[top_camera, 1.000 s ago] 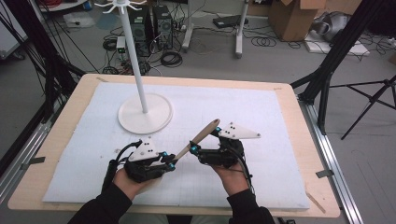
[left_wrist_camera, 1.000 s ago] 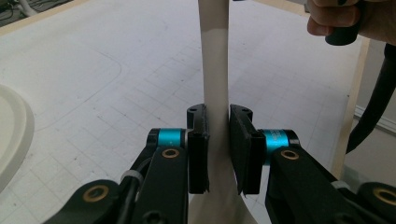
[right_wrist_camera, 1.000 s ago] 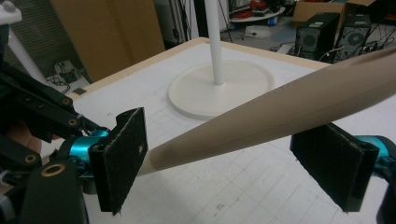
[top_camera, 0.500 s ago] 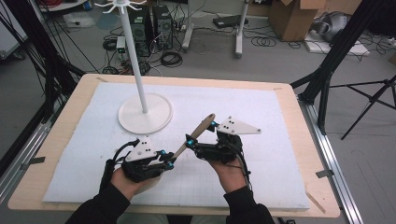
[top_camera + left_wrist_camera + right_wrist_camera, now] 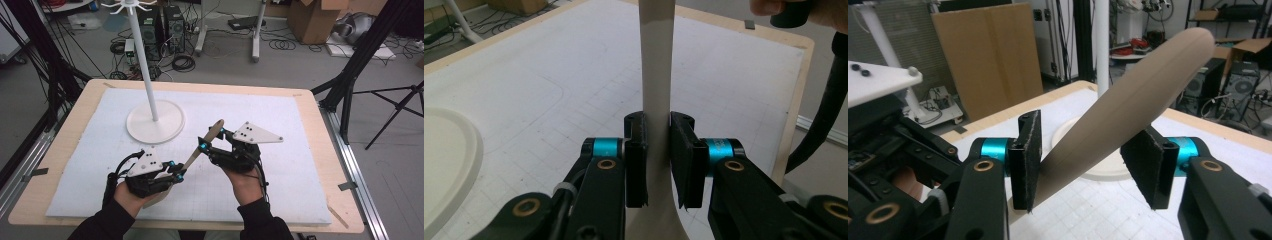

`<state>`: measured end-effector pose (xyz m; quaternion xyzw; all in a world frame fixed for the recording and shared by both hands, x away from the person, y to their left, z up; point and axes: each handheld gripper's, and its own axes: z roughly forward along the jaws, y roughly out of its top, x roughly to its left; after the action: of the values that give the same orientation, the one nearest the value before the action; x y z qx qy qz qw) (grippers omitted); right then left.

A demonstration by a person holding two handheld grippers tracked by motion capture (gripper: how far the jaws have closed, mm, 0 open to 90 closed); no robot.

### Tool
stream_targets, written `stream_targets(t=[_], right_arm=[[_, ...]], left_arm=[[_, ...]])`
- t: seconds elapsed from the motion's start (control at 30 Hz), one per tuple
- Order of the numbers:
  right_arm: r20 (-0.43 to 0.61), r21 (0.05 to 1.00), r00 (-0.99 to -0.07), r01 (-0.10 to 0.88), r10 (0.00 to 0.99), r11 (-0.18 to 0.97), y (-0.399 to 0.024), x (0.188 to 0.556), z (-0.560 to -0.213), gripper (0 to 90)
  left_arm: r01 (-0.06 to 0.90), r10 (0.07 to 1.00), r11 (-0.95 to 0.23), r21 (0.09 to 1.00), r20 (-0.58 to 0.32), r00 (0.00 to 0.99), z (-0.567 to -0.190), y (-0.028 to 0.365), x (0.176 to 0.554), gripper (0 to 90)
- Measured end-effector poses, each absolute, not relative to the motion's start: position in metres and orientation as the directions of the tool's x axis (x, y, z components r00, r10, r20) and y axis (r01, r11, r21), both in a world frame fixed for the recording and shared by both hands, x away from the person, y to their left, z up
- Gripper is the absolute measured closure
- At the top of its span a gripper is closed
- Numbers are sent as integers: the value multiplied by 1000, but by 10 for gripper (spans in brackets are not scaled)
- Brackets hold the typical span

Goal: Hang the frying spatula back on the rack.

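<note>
The left gripper [image 5: 176, 172] pinches a wooden spatula [image 5: 207, 142]; its blade is cut off below the jaws. The right gripper [image 5: 1088, 165], jaws just closing, brackets the handle without clamping. No writing is readable.

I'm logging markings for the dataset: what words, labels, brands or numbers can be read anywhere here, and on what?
None can be read.
The wooden utensil, both grippers and the white stand carry no visible lettering.
The white mat shows only grid lines.
The cardboard boxes behind the table are too blurred for any print.
</note>
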<state>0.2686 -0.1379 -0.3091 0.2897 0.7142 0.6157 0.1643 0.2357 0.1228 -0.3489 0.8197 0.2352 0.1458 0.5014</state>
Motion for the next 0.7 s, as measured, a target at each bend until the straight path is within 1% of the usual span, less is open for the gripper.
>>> stream_targets(t=[0.3,0.5,0.53,0.57,0.67,0.7], right_arm=[[105,981,-807,180,582,73,-131,260,-299,579],[46,985,-849,127,527,117,-120,250,-287,639],[40,985,-854,122,519,125,-118,249,-284,648],[28,984,-856,114,516,135,-116,247,-282,662],[9,985,-862,95,506,145,-114,246,-279,680],[8,985,-865,93,502,144,-114,245,-278,682]], left_arm=[[236,520,-371,898,-10,854,-349,124,234,770],[219,494,-371,903,-8,869,-348,124,233,778],[210,486,-364,908,-7,874,-348,124,232,793],[196,483,-347,917,-4,876,-347,125,231,883],[189,486,-315,930,-13,874,-343,129,230,863],[197,489,-306,931,-24,872,-343,130,231,843]])
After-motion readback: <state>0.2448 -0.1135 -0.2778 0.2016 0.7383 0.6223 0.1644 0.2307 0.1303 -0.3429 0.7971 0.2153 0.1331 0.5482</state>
